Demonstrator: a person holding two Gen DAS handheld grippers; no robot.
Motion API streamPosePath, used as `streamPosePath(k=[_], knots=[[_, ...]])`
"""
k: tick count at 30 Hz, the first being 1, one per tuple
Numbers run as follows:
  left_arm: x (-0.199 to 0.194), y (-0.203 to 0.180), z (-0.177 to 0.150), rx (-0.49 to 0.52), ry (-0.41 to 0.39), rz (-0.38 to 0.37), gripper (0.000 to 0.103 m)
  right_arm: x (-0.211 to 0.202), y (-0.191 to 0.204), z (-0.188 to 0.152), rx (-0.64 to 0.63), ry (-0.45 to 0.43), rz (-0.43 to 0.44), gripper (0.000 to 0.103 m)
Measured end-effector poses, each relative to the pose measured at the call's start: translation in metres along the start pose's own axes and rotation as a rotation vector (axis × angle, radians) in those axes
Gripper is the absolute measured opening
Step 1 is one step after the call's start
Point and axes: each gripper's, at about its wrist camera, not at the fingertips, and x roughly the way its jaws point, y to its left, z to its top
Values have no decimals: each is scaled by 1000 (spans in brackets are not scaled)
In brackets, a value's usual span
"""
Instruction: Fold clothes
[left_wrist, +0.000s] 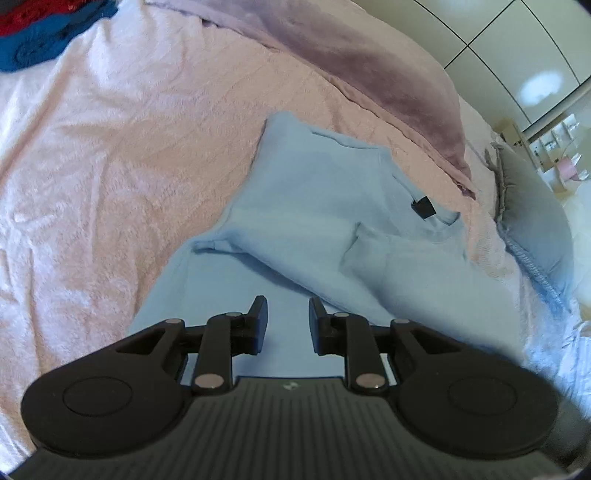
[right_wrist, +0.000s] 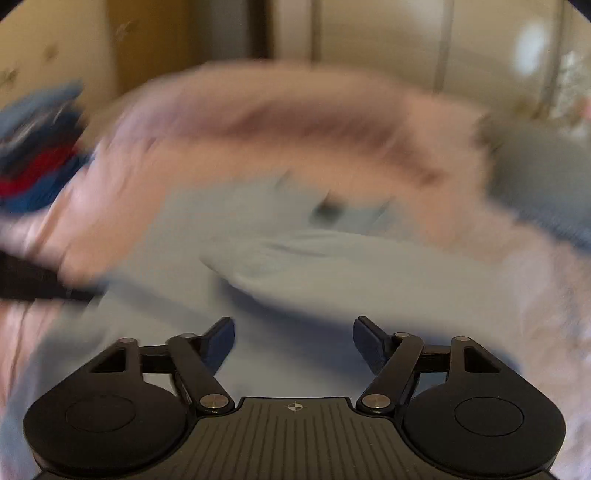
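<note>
Both my left tool (left_wrist: 288, 317) and right tool (right_wrist: 293, 341) hang spread and empty over the light-blue shirt (left_wrist: 317, 206), and the blurred right view probably means I could pinch the pink bedspread (left_wrist: 129, 129) too.

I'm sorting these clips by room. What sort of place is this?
Most likely a bedroom at home. A light blue garment lies spread on a bed with a pink bedspread, a grey pillow sits at its edge, and glossy wardrobe doors stand behind.
</note>
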Motion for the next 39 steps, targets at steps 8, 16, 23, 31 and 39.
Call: streamPosePath(k=[8, 16, 23, 31, 39], knots=[[37, -19, 10, -14, 47, -119, 35, -2, -88, -57, 332, 175, -120, 70], [99, -33, 22, -131, 95, -121, 47, -9, -138, -60, 312, 76, -344, 70], [114, -35, 21, -182, 56, -187, 1, 18, -141, -62, 154, 47, -312, 26], [34, -37, 42, 186, -269, -128, 2, 29, -143, -66, 151, 76, -280, 17], [45, -16, 45, 177, -180, 23, 5, 40, -135, -59, 90, 145, -286, 17]])
